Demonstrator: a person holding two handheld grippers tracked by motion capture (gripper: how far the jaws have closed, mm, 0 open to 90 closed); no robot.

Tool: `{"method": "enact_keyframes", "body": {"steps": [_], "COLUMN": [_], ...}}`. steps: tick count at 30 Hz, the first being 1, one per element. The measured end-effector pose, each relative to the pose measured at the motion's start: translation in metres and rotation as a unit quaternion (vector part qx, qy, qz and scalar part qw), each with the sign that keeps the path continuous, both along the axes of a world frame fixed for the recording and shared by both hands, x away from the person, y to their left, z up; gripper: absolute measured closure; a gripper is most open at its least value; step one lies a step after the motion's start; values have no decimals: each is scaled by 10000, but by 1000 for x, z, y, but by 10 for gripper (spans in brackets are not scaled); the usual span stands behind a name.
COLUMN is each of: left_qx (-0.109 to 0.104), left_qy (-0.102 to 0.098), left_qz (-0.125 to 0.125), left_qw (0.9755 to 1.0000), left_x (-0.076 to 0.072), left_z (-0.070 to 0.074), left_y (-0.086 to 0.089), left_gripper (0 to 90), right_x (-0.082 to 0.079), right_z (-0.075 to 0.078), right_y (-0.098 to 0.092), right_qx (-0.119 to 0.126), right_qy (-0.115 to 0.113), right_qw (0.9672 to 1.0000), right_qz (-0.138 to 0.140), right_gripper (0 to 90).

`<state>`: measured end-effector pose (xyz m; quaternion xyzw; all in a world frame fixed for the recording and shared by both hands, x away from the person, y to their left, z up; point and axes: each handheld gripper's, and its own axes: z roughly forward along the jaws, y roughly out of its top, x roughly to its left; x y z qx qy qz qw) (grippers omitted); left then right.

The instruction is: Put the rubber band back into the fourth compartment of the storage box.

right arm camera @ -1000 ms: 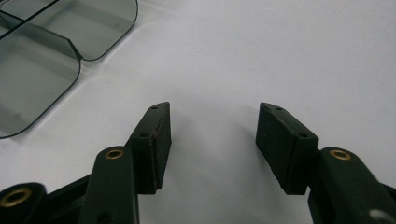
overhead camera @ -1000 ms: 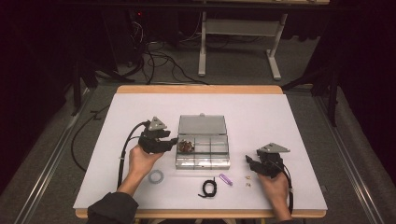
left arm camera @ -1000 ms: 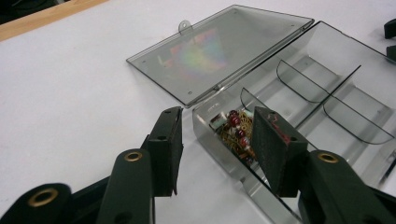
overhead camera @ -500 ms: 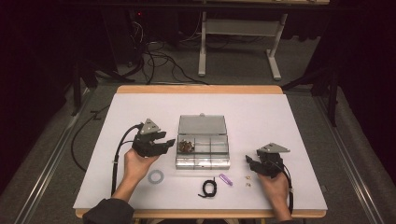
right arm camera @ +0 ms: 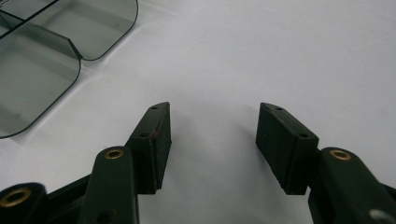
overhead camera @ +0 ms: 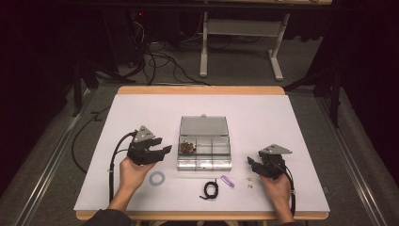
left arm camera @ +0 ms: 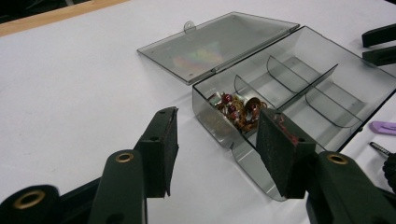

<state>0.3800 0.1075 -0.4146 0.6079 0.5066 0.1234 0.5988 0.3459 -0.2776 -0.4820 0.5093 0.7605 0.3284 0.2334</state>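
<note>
At the left of the high view, the left gripper [overhead camera: 160, 147] hovers over the white bench [overhead camera: 141, 108], its fingers [left arm camera: 161, 149] pointing toward three o'clock at the clear box [overhead camera: 205, 162]. The fingers have just been opening and stand wide apart with nothing between them. At about five o'clock from this gripper, a small pale ring [overhead camera: 157, 178] lies flat on the bench near the hand.

The box sits at the middle of the bench, just beside the left gripper, with its lid [overhead camera: 203, 125] thrown back flat toward twelve o'clock. In the left gripper view, a tangle of gold and red jewellery [left arm camera: 238, 109] rests in the compartment at the end nearest the fingers; the other compartments look bare.

At six o'clock from the box lie a coiled black band [overhead camera: 210, 189] and a small purple clip [overhead camera: 227, 181], close together.

At the right, the right gripper [overhead camera: 254, 165] rests low by the bench, its fingers [right arm camera: 152, 140] wide and holding nothing, pointing toward nine o'clock at the box.
</note>
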Motion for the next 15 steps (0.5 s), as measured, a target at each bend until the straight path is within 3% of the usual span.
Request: {"method": "enact_keyframes", "body": {"steps": [3,15], "left_qx": [-33,-108], "left_qy": [-55,25], "left_qz": [24,102], "left_qw": [10000,9999], "left_x": [-4,-12], "left_z": [-1,-8], "left_y": [2,11], "left_gripper": [488,485], "right_x": [0,0], "right_z": [0,0], "right_y": [0,0], "right_qx": [2,-1], "right_qy": [2,1], "right_qw": [10000,10000], "right_qz": [-2,-6], "right_gripper": [461,460]}}
